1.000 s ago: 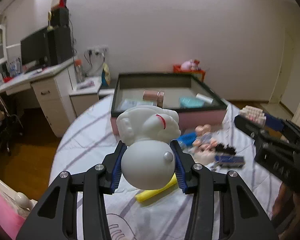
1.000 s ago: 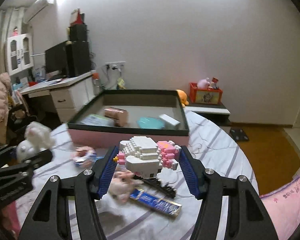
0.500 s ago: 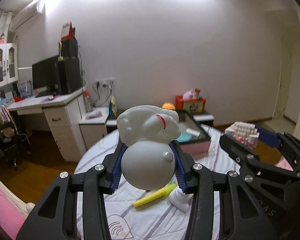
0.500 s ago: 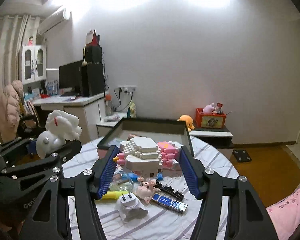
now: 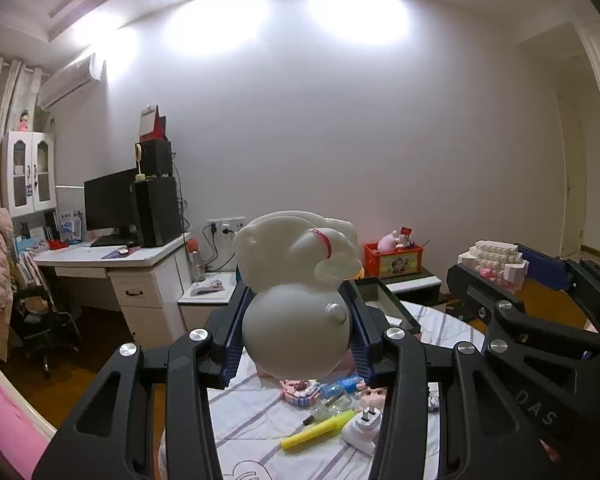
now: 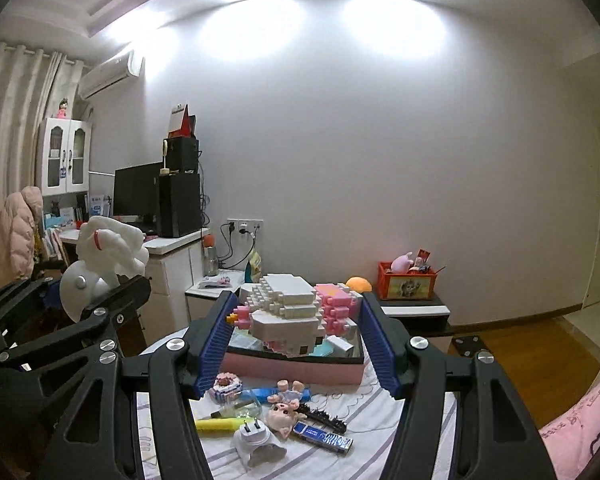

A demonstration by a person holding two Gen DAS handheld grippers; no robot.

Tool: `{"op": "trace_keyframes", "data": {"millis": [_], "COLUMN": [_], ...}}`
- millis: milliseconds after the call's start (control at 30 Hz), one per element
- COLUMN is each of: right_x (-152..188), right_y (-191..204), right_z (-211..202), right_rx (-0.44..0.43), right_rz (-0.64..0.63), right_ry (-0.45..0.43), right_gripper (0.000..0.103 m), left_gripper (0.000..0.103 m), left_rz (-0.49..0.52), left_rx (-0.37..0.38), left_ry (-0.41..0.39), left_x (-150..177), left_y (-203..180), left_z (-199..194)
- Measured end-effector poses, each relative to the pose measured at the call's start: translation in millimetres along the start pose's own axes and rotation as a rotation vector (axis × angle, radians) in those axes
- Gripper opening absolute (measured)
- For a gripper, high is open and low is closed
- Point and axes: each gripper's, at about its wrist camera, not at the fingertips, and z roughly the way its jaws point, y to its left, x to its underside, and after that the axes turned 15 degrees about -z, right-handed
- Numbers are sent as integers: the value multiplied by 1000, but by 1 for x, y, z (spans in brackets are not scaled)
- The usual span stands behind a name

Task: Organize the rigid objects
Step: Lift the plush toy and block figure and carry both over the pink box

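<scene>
Both hand-held grippers raised since earlier; tray rim (image 6: 236, 347) below.

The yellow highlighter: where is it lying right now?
In the right wrist view the yellow highlighter lies on the striped tablecloth, lower left of centre, just left of the white plug adapter.

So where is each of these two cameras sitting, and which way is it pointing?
Left wrist view: mounted on the left gripper, looking forward along its fingers, which clamp a white figurine; beyond are the bed, desk and wall, with the right gripper at the right edge.
Right wrist view: mounted on the right gripper, facing the same wall, its fingers clamping a white and pink brick model; the left gripper shows at left.
Both share the pink tray, yellow marker and white plug.
</scene>
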Motion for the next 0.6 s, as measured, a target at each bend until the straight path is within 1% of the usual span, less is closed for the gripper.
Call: {"op": "trace_keyframes", "data": {"millis": [167,367,600], "right_x": [-5,-8,-13], "right_y": [1,1,-1], "right_z": [-1,8,30], "right_rx": [0,2,5], "right_rz": [-2,-9,-18], "right_ry": [-18,-22,-14], "right_gripper": [63,63,63], "left_gripper": [45,45,45], "left_rz": [10,20,47], "left_rx": [-16,-24,-50], "left_ry": [-17,-24,-27], "left_x": [-5,-7,-9], "left_y": [0,-5,-11], "left_z": [0,5,31]}}
